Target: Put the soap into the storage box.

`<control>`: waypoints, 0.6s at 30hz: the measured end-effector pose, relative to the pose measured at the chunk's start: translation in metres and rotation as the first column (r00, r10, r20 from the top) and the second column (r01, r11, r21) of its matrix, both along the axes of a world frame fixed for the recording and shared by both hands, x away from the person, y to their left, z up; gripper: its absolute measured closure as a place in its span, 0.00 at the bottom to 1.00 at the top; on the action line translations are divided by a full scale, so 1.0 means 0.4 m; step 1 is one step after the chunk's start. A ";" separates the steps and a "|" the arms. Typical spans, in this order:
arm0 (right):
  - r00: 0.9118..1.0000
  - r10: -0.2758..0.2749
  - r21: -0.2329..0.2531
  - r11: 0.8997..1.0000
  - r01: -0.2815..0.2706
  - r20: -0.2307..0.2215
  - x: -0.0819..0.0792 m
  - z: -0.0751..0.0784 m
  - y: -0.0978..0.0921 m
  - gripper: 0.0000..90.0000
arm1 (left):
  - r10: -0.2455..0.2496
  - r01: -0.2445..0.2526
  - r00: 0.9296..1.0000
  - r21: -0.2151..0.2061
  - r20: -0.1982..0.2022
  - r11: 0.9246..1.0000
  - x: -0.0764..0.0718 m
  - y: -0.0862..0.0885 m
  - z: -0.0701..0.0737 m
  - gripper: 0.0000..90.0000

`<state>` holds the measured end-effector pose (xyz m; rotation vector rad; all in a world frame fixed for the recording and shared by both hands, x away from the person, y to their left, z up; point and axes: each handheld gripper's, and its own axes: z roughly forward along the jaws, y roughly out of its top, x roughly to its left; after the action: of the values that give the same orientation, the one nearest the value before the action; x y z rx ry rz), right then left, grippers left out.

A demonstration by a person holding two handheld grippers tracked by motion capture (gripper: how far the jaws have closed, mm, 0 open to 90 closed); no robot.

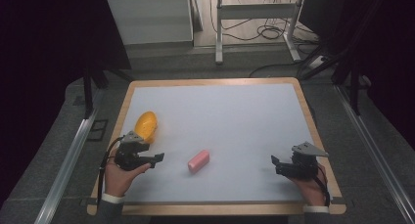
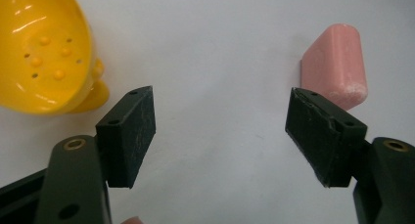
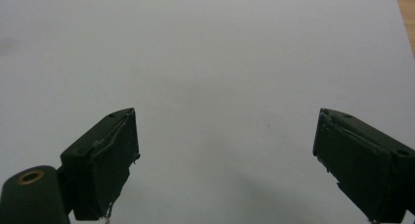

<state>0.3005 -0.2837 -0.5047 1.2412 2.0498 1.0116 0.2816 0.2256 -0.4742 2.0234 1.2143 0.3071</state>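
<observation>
So the left gripper sits low over the near-left part of the white table, jaws spread wide with nothing between them. The pink soap-like block lies just to its right, ahead of the right-hand jaw in the left gripper view, long axis running diagonally toward the far right. A yellow perforated cup lies on its side just beyond that gripper. The right gripper, also wide and empty, is well apart over bare table, so my guess is the left one's the natural pick for the block.
</observation>
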 end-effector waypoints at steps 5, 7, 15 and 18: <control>1.000 -0.006 -0.002 1.000 0.006 0.001 -0.003 0.004 -0.002 0.10 | -0.020 0.020 1.000 0.025 -0.009 0.999 0.010 -0.016 0.009 0.30; 1.000 -0.004 -0.004 1.000 0.004 0.005 -0.004 0.006 -0.001 0.10 | -0.027 0.027 1.000 0.040 -0.010 0.999 0.012 -0.024 0.017 0.30; 1.000 -0.005 -0.006 1.000 0.005 0.009 -0.005 0.009 0.000 0.10 | -0.055 0.055 0.998 0.026 0.008 0.998 0.008 -0.055 0.053 0.29; 1.000 -0.005 -0.008 1.000 0.005 0.011 -0.005 0.009 -0.003 0.10 | -0.060 0.060 0.998 0.023 0.004 0.998 0.011 -0.061 0.057 0.28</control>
<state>0.2984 -0.2848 -0.5011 1.2334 2.0399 1.0046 0.2861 0.2010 -0.4515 2.0737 1.1496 0.2980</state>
